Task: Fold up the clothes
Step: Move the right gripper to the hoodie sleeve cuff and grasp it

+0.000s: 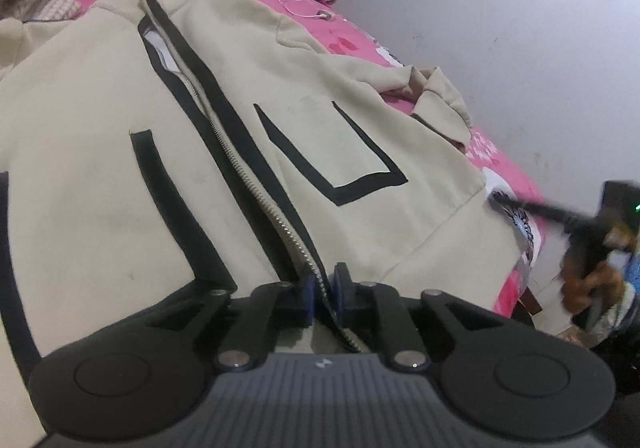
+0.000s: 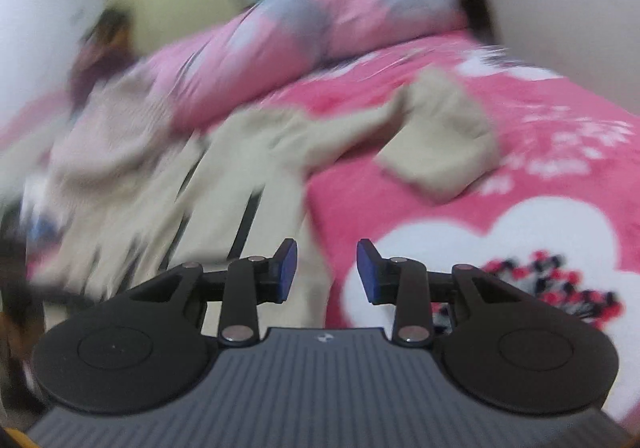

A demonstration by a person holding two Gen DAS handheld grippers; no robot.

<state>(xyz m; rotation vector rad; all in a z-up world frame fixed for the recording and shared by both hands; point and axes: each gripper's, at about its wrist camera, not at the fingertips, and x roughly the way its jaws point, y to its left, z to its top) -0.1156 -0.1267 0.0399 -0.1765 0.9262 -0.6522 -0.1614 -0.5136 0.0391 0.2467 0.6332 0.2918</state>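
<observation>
Flat on bed — cream jacket [image 1: 120, 176], black stripes; left gripper [image 1: 323, 290] pinching zipper [image 1: 256, 184], right gripper [image 2: 326, 272] released.

even soft indoor light; right wrist view heavily motion-blurred, fisheye edges curved.

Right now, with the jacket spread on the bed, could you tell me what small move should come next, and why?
Probably bring the right gripper to the loose sleeve lying bunched beside the jacket. Its jaws stand open and empty, while the left gripper is pinching the zipper at the hem.
</observation>
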